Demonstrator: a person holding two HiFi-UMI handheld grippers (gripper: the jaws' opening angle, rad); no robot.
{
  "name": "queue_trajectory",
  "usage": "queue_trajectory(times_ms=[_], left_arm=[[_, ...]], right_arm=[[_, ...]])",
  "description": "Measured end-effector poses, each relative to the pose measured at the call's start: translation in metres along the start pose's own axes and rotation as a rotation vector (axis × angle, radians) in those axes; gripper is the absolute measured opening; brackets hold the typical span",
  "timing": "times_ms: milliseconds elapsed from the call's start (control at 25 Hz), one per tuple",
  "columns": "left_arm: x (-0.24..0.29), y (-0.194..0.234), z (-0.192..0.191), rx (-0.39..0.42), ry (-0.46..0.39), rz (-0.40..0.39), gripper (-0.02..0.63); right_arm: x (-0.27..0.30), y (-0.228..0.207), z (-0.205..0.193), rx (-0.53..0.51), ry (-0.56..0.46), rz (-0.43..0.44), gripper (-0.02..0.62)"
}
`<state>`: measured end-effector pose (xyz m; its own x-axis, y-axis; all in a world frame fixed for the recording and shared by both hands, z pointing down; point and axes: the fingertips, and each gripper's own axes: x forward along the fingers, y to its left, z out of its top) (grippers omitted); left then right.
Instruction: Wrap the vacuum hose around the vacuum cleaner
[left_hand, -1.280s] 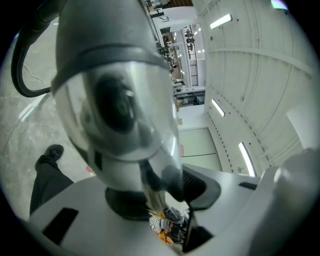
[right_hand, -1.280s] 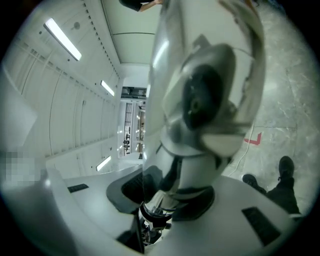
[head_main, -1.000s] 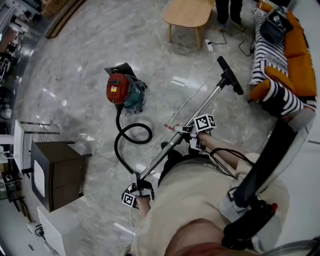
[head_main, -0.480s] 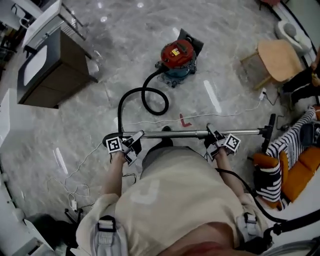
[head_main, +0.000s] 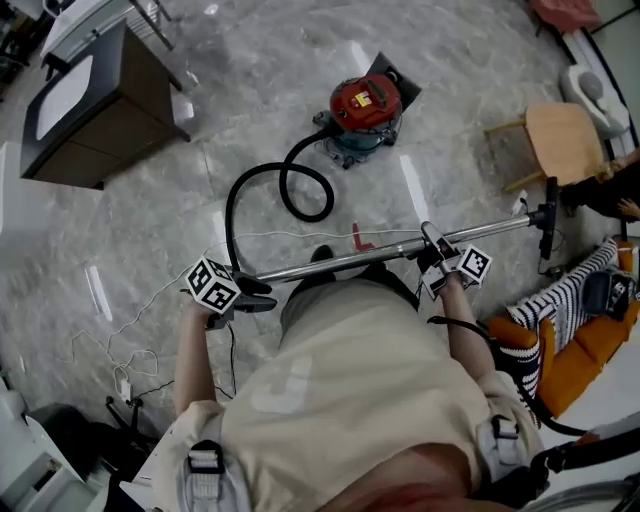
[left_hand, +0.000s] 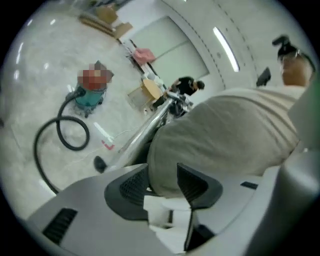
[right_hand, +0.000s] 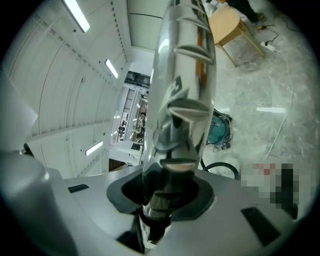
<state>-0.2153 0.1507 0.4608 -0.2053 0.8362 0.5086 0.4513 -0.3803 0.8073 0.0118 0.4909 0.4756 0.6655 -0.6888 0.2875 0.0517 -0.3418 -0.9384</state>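
Note:
The red and teal vacuum cleaner (head_main: 365, 108) stands on the marble floor ahead of me, and also shows in the left gripper view (left_hand: 90, 97). Its black hose (head_main: 290, 190) curls in a loop and runs back to the near end of the metal wand (head_main: 350, 260). My right gripper (head_main: 435, 255) is shut on the wand (right_hand: 182, 90) near its middle. The floor head (head_main: 550, 215) hangs at the far right. My left gripper (head_main: 243, 298) sits just below the wand's hose end; its jaws (left_hand: 162, 172) have just been opening and hold nothing, with only my shirt behind them.
A dark cabinet (head_main: 90, 110) stands at the upper left. A wooden stool (head_main: 560, 140) and an orange sofa with a striped blanket (head_main: 560, 340) are at the right. A thin white cable (head_main: 150, 320) trails over the floor at the left.
The left gripper has come off the wand's hose end, rolled over and risen a little. The right gripper has swung the wand sideways, so its floor head now points up and to the right.

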Motion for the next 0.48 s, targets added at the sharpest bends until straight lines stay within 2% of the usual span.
queue_trajectory(times_ms=[80,160,240,320,400,480], left_arm=[[-0.005,0.015,0.015,0.129,0.096,0.166,0.176],[0.001,0.029,0.036,0.210,0.099,0.273,0.176],[0.014,0.027,0.064,0.241,0.034,0.283,0.178],[0.029,0.016,0.103,0.262,-0.055,0.257,0.178],[0.051,0.005,0.147,0.292,-0.100,0.227,0.234],[0.083,0.000,0.186,0.341,-0.054,0.216,0.334]], right_arm=[[0.012,0.012,0.009,-0.046,0.039,0.036,0.106],[0.023,0.023,0.019,-0.092,0.076,0.080,0.106],[0.035,0.031,0.031,-0.136,0.112,0.109,0.106],[0.047,0.039,0.046,-0.166,0.145,0.137,0.104],[0.055,0.047,0.064,-0.191,0.174,0.177,0.104],[0.059,0.054,0.083,-0.212,0.205,0.235,0.104]])
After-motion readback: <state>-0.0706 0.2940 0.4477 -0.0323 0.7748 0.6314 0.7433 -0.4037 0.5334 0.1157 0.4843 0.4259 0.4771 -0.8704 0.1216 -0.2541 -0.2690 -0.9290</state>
